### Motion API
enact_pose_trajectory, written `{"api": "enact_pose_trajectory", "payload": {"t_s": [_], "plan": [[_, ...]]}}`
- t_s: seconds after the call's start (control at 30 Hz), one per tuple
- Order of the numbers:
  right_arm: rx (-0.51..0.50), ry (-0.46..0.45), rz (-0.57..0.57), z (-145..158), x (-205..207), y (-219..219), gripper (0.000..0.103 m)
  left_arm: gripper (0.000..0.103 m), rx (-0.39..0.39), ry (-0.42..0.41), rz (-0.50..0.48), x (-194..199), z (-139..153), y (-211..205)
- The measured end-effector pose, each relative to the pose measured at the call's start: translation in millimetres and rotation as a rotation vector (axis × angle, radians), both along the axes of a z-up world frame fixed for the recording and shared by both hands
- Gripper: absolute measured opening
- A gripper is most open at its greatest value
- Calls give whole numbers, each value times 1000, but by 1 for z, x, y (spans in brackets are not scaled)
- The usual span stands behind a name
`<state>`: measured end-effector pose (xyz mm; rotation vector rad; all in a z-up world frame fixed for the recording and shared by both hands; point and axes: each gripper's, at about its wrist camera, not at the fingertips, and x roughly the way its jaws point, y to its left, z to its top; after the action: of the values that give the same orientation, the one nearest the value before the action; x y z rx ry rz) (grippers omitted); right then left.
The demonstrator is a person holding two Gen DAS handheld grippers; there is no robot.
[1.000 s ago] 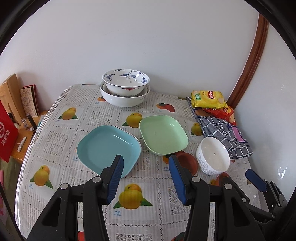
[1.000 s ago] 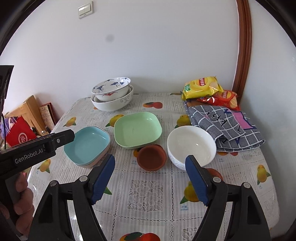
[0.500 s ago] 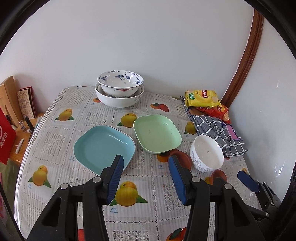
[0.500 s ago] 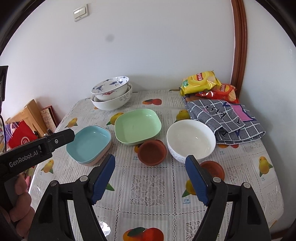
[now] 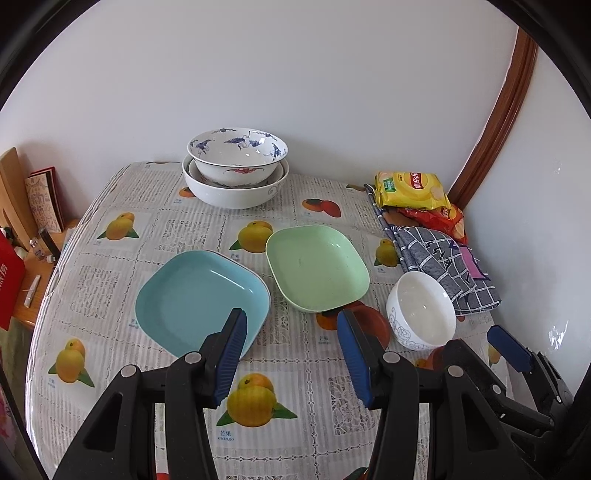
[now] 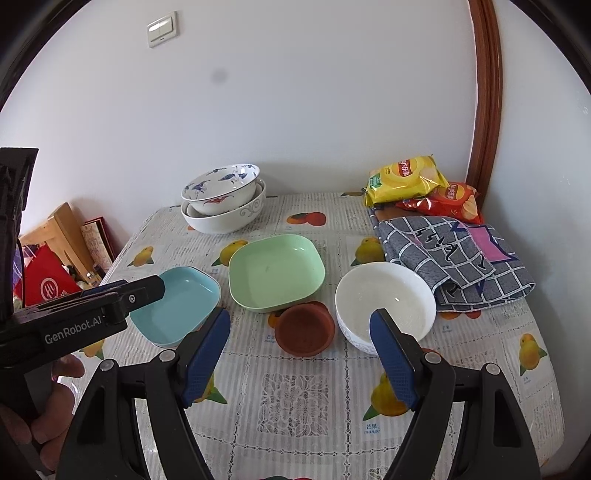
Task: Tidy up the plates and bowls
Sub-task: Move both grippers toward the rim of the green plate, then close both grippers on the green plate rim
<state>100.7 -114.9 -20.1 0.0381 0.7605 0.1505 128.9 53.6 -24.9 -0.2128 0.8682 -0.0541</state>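
White wall [image 6: 314, 110] behind the table [image 6: 295, 398], light switch [image 6: 161, 28] high on the left. Brown wooden door frame [image 6: 487, 92] at far right. Fruit-print tablecloth [image 5: 110, 280]. Even daylight.

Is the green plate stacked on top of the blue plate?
No, the green plate sits directly on the tablecloth beside the blue plate, with a gap between them.

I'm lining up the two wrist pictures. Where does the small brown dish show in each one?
Left wrist: the brown dish sits low and right of centre, partly hidden behind the left gripper.
Right wrist: the brown dish sits in full view at centre, above the right gripper.
Shared landmark: the green plate, just behind the dish in both.
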Motion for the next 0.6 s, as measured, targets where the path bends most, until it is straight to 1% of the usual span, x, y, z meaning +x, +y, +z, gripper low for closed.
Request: {"api": "enact_pose_trajectory", "payload": {"t_s": [0.1, 0.27, 0.37, 0.6], "plan": [[6, 2, 0, 0, 13, -1, 78, 49, -8, 15, 2, 13, -4, 2], [0, 7, 0, -3, 35, 2, 78, 49, -7, 16, 4, 33, -10, 3], [-11, 10, -5, -7, 48, 4, 78, 49, -9, 23, 0, 44, -15, 5], [-30, 32, -1, -21, 76, 10, 78, 49, -23, 45, 27, 70, -30, 20]]}}
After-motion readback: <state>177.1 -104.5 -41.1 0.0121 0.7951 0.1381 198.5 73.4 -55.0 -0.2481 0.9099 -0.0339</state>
